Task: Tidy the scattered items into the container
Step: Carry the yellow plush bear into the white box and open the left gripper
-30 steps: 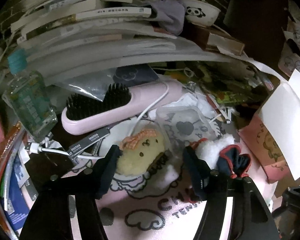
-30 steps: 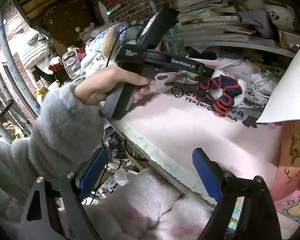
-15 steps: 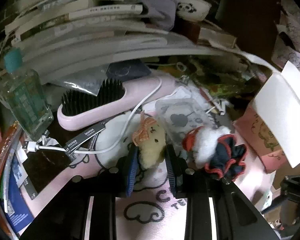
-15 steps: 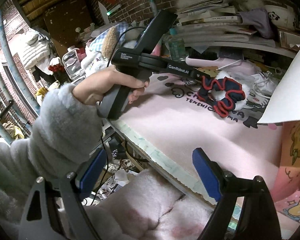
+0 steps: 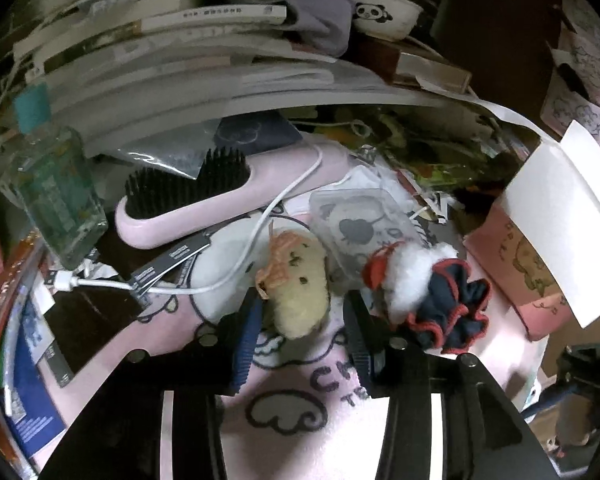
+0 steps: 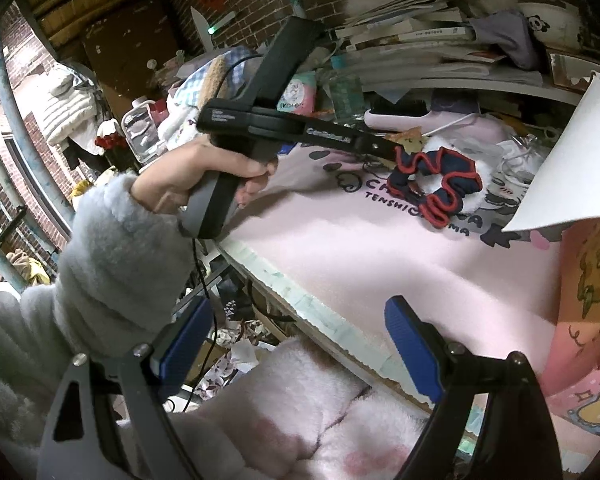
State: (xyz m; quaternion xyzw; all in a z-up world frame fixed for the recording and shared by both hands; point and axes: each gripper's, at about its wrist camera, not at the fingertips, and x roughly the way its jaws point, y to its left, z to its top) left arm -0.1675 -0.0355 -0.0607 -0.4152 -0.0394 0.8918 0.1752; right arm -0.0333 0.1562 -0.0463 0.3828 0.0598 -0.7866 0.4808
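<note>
**Left tool easing apart around the yellow plush, right tool wide and empty**

From the left wrist view, we see the left tool [image 5: 300,334] pointing down at the pink surface [image 5: 180,344], its jaws opening, with the small yellow plush toy [image 5: 300,292] between them. The left pad lies against the toy's side, while a gap shows between the toy and the right pad, so we cannot call it a firm hold. The toy, with an orange bow at its head, lies toward the middle of the surface, touching a clear plastic case [image 5: 360,224] behind it. Just beside it on the right sits a navy, red-trimmed scrunchie [image 5: 444,304] with white fluff. Toward the far edge lie a pink hairbrush [image 5: 220,200] and a white cable [image 5: 236,272]; a clear bottle [image 5: 56,192] stands at the far left corner. The pink cartoon-printed container [image 5: 516,264], with white paper standing in it, is at the right edge.

From the right wrist view, the right tool [image 6: 296,344] hangs over the near edge of the surface [image 6: 380,264], its blue pads [image 6: 412,352] spread wide with nothing between them. We see a hand [image 6: 196,184] in a fluffy sleeve [image 6: 116,256] gripping the left tool's handle, its tip reaching the scrunchie [image 6: 440,184]. The container [image 6: 588,280] stands at the right edge.
</note>
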